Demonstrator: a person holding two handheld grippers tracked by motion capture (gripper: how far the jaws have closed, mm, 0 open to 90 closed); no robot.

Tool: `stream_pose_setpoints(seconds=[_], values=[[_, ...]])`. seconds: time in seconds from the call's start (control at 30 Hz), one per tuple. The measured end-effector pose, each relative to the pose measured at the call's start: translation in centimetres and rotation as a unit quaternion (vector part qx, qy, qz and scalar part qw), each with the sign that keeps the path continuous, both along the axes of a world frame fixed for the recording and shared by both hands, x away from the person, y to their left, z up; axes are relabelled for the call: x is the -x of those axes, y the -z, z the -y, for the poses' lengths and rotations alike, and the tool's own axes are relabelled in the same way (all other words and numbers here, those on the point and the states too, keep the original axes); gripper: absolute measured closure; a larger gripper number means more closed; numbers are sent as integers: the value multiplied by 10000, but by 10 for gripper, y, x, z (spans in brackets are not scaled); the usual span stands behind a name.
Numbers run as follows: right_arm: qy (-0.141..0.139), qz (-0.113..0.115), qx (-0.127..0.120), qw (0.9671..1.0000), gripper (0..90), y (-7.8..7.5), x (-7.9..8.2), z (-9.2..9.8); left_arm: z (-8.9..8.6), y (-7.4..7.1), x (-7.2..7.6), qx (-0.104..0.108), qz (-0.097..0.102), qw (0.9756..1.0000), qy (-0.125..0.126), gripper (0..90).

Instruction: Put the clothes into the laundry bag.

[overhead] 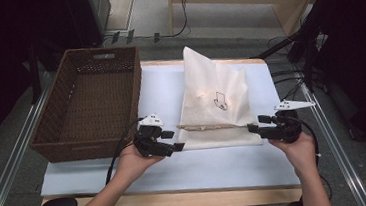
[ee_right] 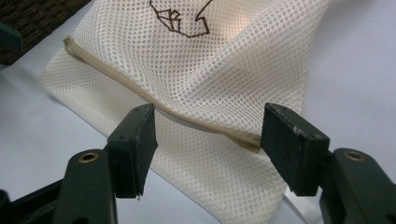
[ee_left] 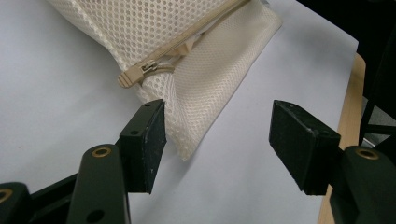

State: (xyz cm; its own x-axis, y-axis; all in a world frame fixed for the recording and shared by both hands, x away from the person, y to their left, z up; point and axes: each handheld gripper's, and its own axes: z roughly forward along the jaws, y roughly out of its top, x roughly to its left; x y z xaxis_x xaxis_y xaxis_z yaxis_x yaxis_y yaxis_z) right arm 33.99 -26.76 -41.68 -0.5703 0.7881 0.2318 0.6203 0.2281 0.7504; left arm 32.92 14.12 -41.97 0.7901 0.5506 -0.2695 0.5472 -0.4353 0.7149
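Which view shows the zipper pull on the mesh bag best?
The left gripper view: the zipper pull lies sharp and close on the mesh bag. The right gripper view shows the zipper line without a clear pull. In the high view it is too small to tell.

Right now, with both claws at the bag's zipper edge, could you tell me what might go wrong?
The left claw is open with just a corner of the cream mesh zipper bag between its jaws, so a grip may slip off. The right claw straddles the tan zipper end; closing could pinch mesh unevenly.
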Motion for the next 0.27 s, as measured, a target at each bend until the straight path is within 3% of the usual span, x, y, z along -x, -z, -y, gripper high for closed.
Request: stream_pose_setpoints(seconds=[0.27], values=[[45,7,-18,10000,366,0,0,1,0,3,-2,132,-98,9999,-23,353]])
